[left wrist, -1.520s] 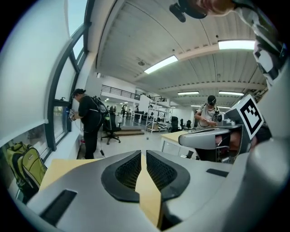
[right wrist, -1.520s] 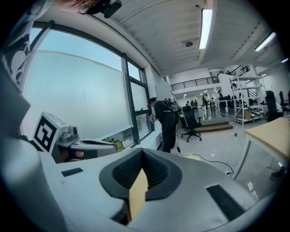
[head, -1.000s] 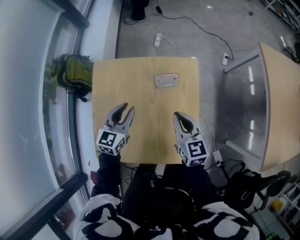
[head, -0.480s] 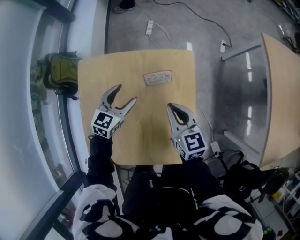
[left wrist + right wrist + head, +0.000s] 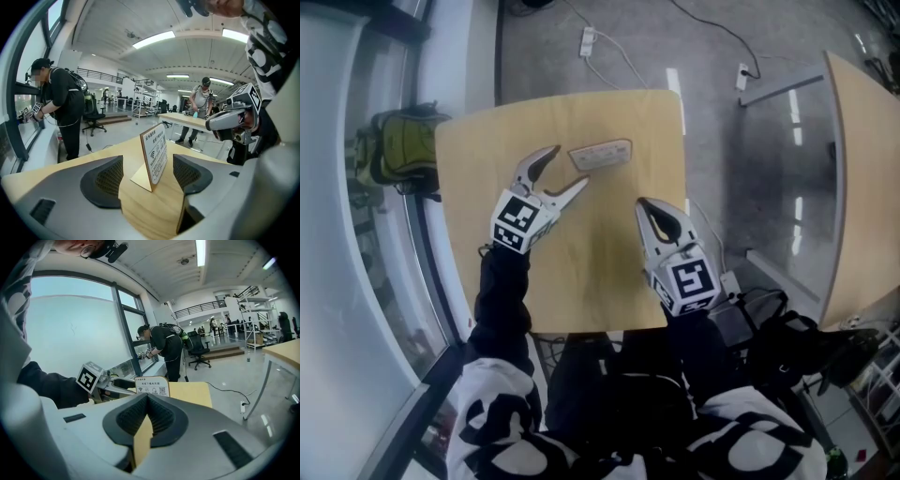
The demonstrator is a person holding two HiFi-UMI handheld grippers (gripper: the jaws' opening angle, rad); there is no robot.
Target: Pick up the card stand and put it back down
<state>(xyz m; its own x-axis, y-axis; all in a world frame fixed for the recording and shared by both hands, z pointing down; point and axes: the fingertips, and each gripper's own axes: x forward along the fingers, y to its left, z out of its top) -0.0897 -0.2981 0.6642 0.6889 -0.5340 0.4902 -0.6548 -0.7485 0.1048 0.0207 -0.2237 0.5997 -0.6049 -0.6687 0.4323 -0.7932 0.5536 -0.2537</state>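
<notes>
Card stand (image 5: 600,155) place: upright on the far half of the table, its foot flat on the wood, not yet lifted.
Table (image 5: 581,272): pale wood with rounded corners; both grippers hang over it.
Left gripper (image 5: 564,169): released, its jaws spread wide after just opening. The card stand lines up with the gap, just past the tips, and neither pad touches it.
Right gripper (image 5: 654,211): clenched on nothing, pads meeting at the tips. It hovers over the near right part of the table, well apart from the card stand.
Nearer hand: the left by a clear margin, so the pick looks to be its job.
Long axis of the card stand: it runs roughly left to right across the table in the head view. The left gripper faces its left end from the near-left.
Panel in the left gripper view: close to edge-on between the pads, with the printed face toward the pad at picture right and the rear foot toward the other.
Coming move, as a judgement: a short push forward along the panel so the pads straddle its thin side, then a close across the thickness.
</notes>
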